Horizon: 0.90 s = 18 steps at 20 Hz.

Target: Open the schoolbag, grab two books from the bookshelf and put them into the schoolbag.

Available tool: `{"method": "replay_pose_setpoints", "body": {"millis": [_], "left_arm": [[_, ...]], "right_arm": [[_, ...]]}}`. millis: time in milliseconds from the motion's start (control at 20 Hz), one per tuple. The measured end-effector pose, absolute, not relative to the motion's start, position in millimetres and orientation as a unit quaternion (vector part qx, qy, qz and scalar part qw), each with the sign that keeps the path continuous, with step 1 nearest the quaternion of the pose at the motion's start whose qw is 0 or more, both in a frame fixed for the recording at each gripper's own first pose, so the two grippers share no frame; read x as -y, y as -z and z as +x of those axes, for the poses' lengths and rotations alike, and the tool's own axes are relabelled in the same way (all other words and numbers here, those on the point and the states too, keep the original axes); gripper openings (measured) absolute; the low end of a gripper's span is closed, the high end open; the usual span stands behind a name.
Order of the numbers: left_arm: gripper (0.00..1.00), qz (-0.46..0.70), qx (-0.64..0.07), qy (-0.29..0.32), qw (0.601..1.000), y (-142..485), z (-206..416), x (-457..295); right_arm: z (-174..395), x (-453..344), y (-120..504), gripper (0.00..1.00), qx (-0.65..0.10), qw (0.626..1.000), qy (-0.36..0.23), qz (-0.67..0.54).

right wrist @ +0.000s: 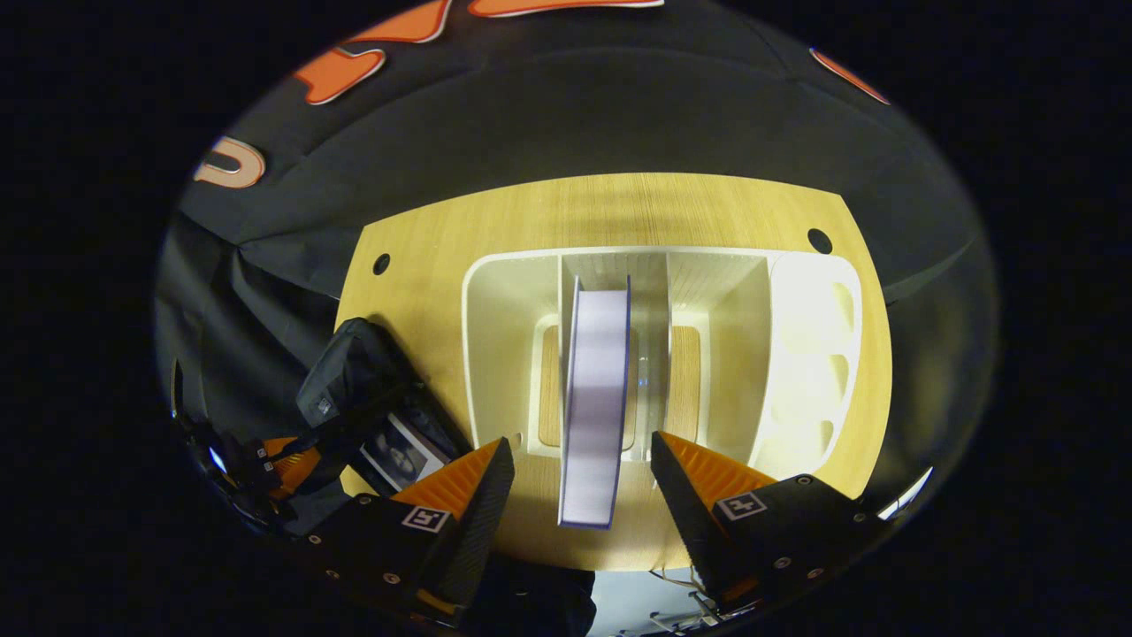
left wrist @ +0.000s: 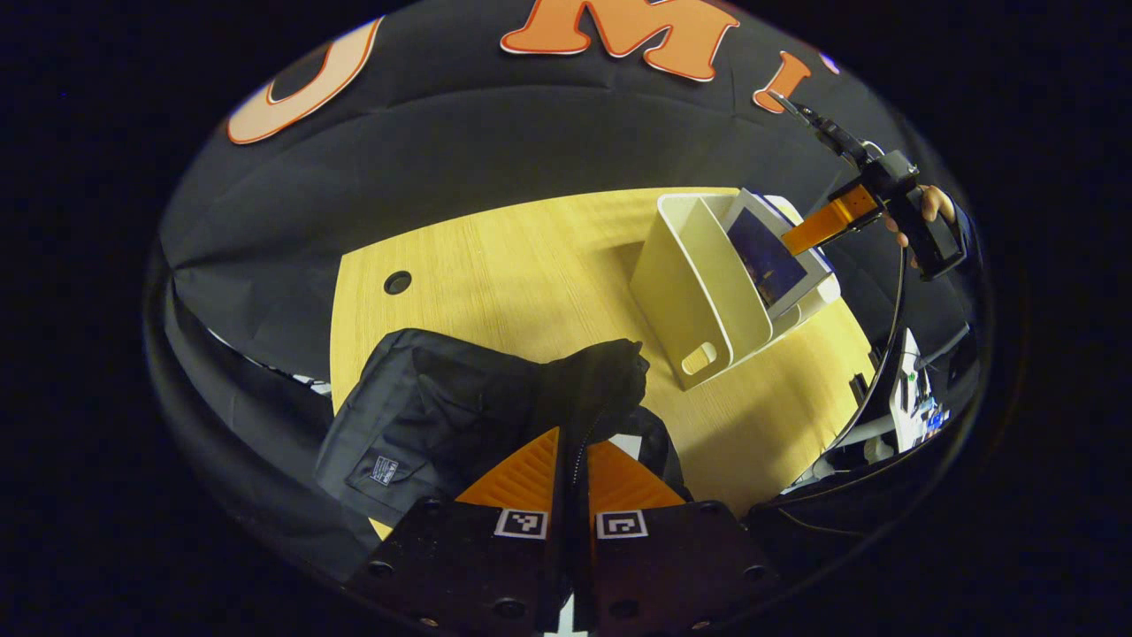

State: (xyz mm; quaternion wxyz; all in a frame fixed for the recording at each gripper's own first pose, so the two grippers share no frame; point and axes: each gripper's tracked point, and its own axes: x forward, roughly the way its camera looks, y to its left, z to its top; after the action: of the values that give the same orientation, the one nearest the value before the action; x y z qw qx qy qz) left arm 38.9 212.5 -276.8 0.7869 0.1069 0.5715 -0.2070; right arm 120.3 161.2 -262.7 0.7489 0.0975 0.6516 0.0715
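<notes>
My left gripper (left wrist: 573, 447) is shut on the black schoolbag (left wrist: 460, 398), pinching its opened edge and holding it up off the wooden table (left wrist: 495, 265). Inside the schoolbag (right wrist: 349, 385) lies a book (right wrist: 400, 453) with a pictured cover. The left gripper (right wrist: 287, 460) keeps the mouth apart. A white bookshelf (right wrist: 504, 336) stands on the table, and a second book (right wrist: 594, 398) stands upright in its middle compartment. My right gripper (right wrist: 582, 442) is open, one finger on each side of that book, not touching it. From the left gripper view the right gripper (left wrist: 831, 219) reaches down over the bookshelf (left wrist: 699, 292).
The bookshelf's right end (right wrist: 814, 354) has a side with several cut-out holes. Cable holes (right wrist: 820, 241) (right wrist: 381, 264) sit in the table's far corners. A hand (left wrist: 929, 208) holds the right gripper. Equipment and cables (left wrist: 911, 398) stand beyond the table's right edge.
</notes>
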Motion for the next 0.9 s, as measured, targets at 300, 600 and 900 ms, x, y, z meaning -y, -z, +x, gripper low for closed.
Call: {"method": "replay_pose_setpoints", "body": {"millis": [300, 600, 900], "left_arm": [[0.06, 0.101, -0.583, 0.181, 0.785, 281, 39, -208], [0.06, 0.104, -0.581, 0.172, 0.789, 280, 42, -205], [0.06, 0.097, -0.565, 0.193, 0.796, 276, 35, -208]], "right_arm": [[130, -159, 297, 0.56, -0.680, 0.723, -0.056, 0.106], [131, -139, 292, 0.37, -0.682, 0.723, -0.021, 0.107], [117, -126, 242, 0.36, -0.651, 0.752, 0.001, 0.101]]}}
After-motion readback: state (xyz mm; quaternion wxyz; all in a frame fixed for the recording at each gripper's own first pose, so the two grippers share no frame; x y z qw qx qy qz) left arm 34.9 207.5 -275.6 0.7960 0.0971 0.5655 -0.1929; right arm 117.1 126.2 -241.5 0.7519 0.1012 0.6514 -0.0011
